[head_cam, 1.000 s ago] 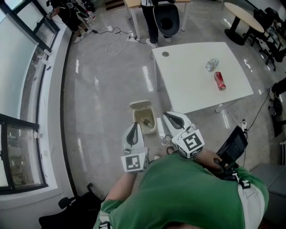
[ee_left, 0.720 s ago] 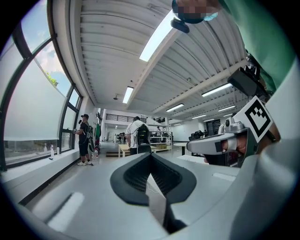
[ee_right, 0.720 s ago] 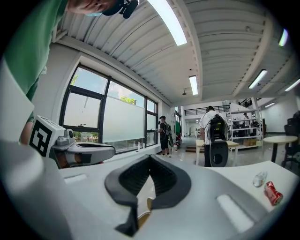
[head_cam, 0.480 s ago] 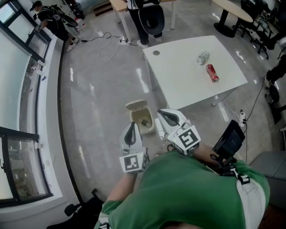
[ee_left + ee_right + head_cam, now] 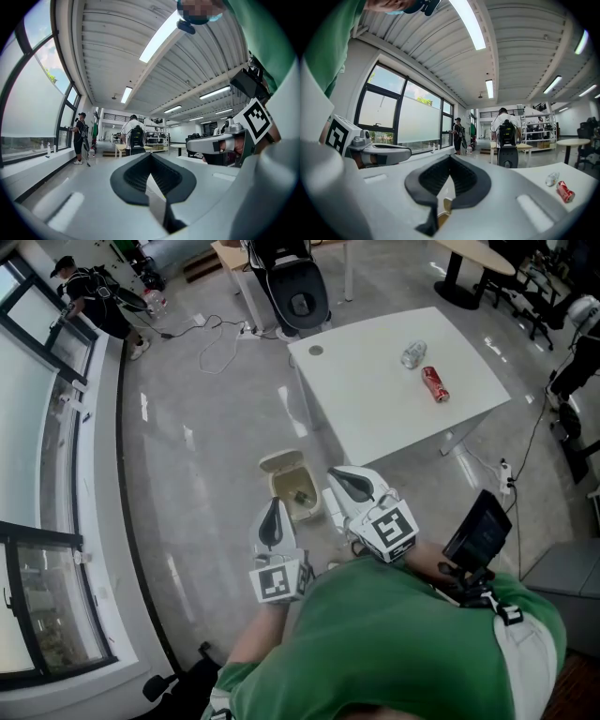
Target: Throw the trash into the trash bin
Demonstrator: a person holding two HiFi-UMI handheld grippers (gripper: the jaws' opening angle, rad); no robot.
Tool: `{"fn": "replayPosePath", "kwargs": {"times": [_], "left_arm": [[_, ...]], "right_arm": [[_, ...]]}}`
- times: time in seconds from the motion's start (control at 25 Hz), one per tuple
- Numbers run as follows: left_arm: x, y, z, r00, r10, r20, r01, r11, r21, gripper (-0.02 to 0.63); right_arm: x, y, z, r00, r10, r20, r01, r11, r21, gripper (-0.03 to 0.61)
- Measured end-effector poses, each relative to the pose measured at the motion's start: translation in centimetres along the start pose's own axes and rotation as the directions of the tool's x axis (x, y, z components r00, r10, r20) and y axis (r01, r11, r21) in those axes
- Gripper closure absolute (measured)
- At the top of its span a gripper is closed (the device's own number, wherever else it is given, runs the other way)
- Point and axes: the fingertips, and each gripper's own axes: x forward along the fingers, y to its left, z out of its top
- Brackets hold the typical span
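The left gripper (image 5: pixel 151 164) has its jaws pressed fully together, the dark ribbed pads meeting along one seam with nothing between them. The right gripper (image 5: pixel 450 165) looks the same: jaws together and holding nothing. Low in its seam a thin tan sliver shows, too small to identify.

In the head view, both grippers are held level in front of the person's green shirt. The left gripper (image 5: pixel 274 508) and right gripper (image 5: pixel 336 474) flank the trash bin (image 5: pixel 281 486) on the floor just ahead of them. The bin's lid is flipped up, and a small dark item lies inside. Neither gripper view shows the bin clearly.

The remaining trash is well apart from both grippers. A red can (image 5: pixel 434 384) and a crushed clear bottle (image 5: pixel 413 354) lie near each other on the white table (image 5: pixel 375 399). The right gripper view also shows the can (image 5: pixel 565 191) and bottle (image 5: pixel 551 178) at its lower right; the left gripper view shows neither.

Each gripper view catches the other gripper at its edge. Both show a person with a backpack (image 5: pixel 136 138) and a person by the windows (image 5: pixel 79 138).
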Motion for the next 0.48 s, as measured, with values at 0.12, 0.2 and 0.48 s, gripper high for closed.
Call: {"fn": "replayPosePath", "kwargs": {"times": [0.12,0.2,0.48], "left_arm": [[-0.2,-0.1,0.0,1.0,0.005,0.001,-0.005,1.0,-0.006,0.609],[-0.3,-0.2,-0.1,1.0,0.005,-0.005,-0.005,1.0,-0.008,0.609],[-0.7,-1.3,-0.3,1.0,-0.025,0.001,0.025,0.999,-0.022,0.609]], "right_arm": [[-0.3,-0.1,0.1,1.0,-0.007,0.004,0.007,1.0,-0.01,0.575],[-0.6,-0.2,0.1,1.0,-0.013,0.004,0.013,1.0,-0.013,0.575],[-1.7,-0.6,0.0,0.999,-0.041,-0.002,0.041,0.999,-0.007,0.575]]}}
